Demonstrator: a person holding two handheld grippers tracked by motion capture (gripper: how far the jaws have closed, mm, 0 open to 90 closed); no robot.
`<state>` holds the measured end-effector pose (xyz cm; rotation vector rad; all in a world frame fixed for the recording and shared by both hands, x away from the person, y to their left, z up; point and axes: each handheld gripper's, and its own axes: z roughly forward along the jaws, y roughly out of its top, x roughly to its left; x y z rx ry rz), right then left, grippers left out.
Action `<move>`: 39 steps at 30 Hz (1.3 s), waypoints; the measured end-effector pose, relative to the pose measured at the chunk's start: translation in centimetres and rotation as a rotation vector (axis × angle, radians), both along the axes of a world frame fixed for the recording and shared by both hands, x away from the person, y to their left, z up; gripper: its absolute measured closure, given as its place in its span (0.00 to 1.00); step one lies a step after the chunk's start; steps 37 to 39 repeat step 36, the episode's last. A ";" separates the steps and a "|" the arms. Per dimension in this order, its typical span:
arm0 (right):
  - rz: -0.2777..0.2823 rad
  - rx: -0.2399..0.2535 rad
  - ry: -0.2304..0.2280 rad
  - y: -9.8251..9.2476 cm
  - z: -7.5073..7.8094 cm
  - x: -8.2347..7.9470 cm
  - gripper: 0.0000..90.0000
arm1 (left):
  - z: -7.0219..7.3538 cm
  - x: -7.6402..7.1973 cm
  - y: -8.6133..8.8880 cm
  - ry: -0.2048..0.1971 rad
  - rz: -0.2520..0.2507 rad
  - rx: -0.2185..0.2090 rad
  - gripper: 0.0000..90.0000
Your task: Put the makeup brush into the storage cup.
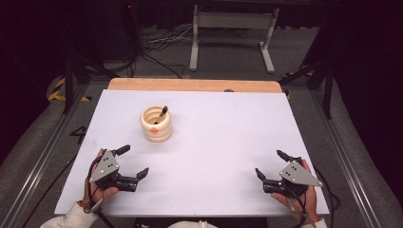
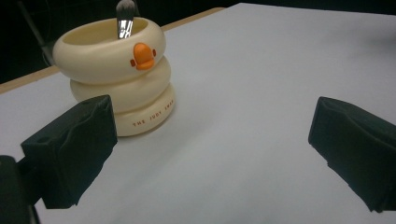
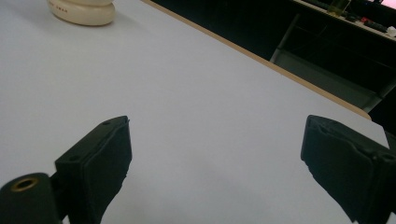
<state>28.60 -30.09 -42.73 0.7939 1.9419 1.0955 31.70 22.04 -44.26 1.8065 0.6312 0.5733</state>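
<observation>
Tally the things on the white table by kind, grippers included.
Cream duck holder: 1
Brush standing in the holder: 1
Grippers: 2, left gripper and right gripper, both open, holding nothing
Total: 4

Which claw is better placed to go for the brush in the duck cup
Probably the left claw: it sits open close to the duck cup holding the brush, and faces it. The right claw, also open, lies across the table.
</observation>
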 end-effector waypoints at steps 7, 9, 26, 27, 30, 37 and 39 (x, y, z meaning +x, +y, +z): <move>0.008 -0.008 0.002 0.2 -0.1 0.1 0.11 | 0.1 0.0 0.0 -0.009 -0.007 -0.002 0.03; 0.007 -0.006 0.005 0.1 -0.1 0.2 0.11 | 0.1 0.0 -0.2 -0.007 -0.010 0.001 0.03; 0.008 0.004 -0.003 0.0 0.0 0.1 0.11 | 0.1 0.2 -0.2 -0.010 -0.001 -0.007 0.03; 0.009 0.002 -0.005 0.0 0.0 0.1 0.11 | 0.1 0.1 -0.2 -0.010 -0.003 -0.010 0.03; 0.003 0.001 -0.007 -0.1 0.1 0.0 0.11 | 0.1 0.3 -0.3 -0.009 -0.005 0.003 0.03; 0.003 0.000 -0.005 0.0 0.0 0.2 0.11 | 0.1 0.3 -0.4 -0.013 -0.015 0.015 0.04; 0.003 0.000 -0.005 0.0 0.0 0.2 0.11 | 0.1 0.3 -0.4 -0.013 -0.015 0.015 0.04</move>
